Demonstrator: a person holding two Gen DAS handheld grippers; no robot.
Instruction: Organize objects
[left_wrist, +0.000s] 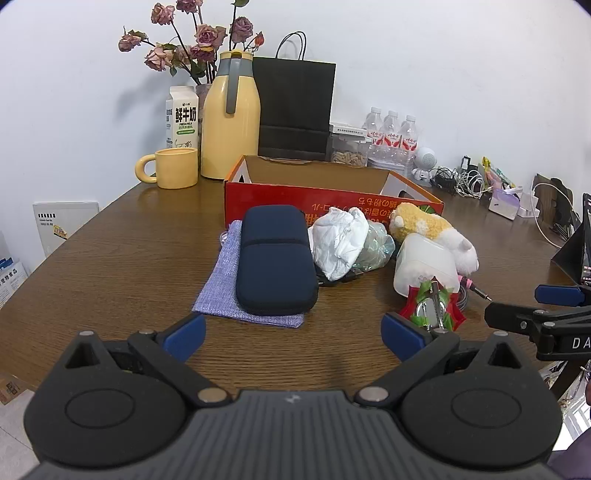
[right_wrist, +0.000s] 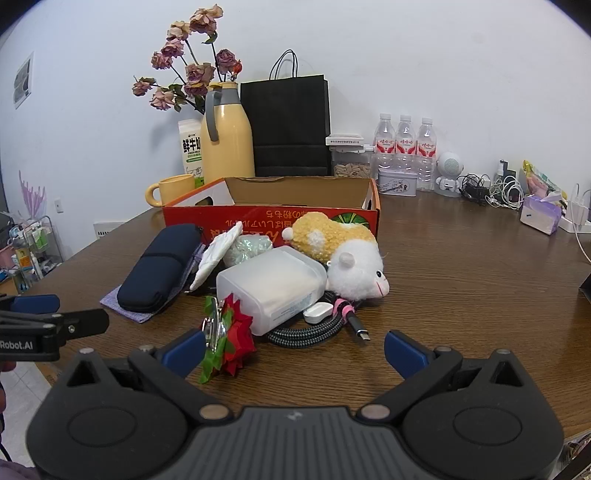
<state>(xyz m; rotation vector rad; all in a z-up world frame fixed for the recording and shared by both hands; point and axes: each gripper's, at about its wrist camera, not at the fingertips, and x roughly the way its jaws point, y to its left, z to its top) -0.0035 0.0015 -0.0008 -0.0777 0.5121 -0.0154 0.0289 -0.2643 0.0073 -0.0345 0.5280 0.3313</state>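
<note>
A red cardboard box (left_wrist: 295, 201) (right_wrist: 258, 218) stands open on the wooden table (left_wrist: 110, 258). In front of it lie a navy zip case (left_wrist: 275, 258) (right_wrist: 159, 267) on a lilac cloth pouch (left_wrist: 218, 288), crumpled white paper (left_wrist: 341, 242), a plush hamster (right_wrist: 343, 251) (left_wrist: 432, 230), a frosted plastic box (right_wrist: 275, 286) (left_wrist: 424, 266), a red fabric flower (right_wrist: 229, 343) (left_wrist: 432, 306) and a braided cable (right_wrist: 314, 328). My left gripper (left_wrist: 293, 338) is open, short of the case. My right gripper (right_wrist: 295, 350) is open too, the flower beside its left finger (right_wrist: 184, 350).
At the back stand a yellow jug (left_wrist: 231, 118), yellow mug (left_wrist: 173, 168), milk carton (left_wrist: 181, 118), dried roses, a black paper bag (left_wrist: 295, 110) and three water bottles (right_wrist: 404, 147). Chargers and a tissue pack (right_wrist: 539, 214) crowd the far right. Bare tabletop lies on the right (right_wrist: 461, 277).
</note>
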